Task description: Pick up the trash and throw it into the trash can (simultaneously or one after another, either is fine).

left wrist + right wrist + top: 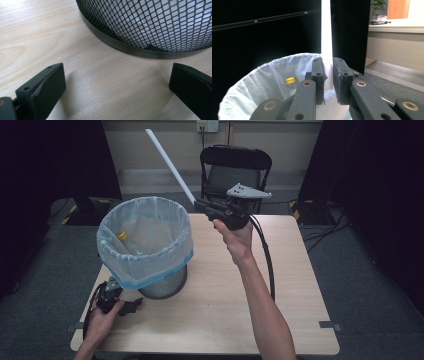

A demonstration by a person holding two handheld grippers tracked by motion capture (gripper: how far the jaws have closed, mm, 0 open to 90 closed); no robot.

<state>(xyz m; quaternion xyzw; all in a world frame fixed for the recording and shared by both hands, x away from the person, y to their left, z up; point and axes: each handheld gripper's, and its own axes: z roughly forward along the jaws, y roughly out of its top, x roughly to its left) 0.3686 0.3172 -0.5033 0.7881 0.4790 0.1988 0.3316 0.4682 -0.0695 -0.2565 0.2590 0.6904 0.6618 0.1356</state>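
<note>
A long white strip (170,165) rises up and to the left from my right gripper (199,204), which is shut on its lower end, held up in the air beside the bin's far right rim. In the right gripper view the white strip (326,37) stands upright between the pressed pads of the right gripper (328,77). A black mesh waste bin (150,245) lined with a white bag stands on the table's left half. A bottle with a yellow cap (290,80) lies inside. My left gripper (135,306) rests on the table in front of the bin, jaws open and empty (117,87).
The wooden table (225,290) carries the bin; its mesh base (150,27) is just ahead of the left gripper's jaws. A black folding chair (235,167) stands behind the table's far edge. Dark curtains hang on both sides. A cable (265,255) trails from the right gripper.
</note>
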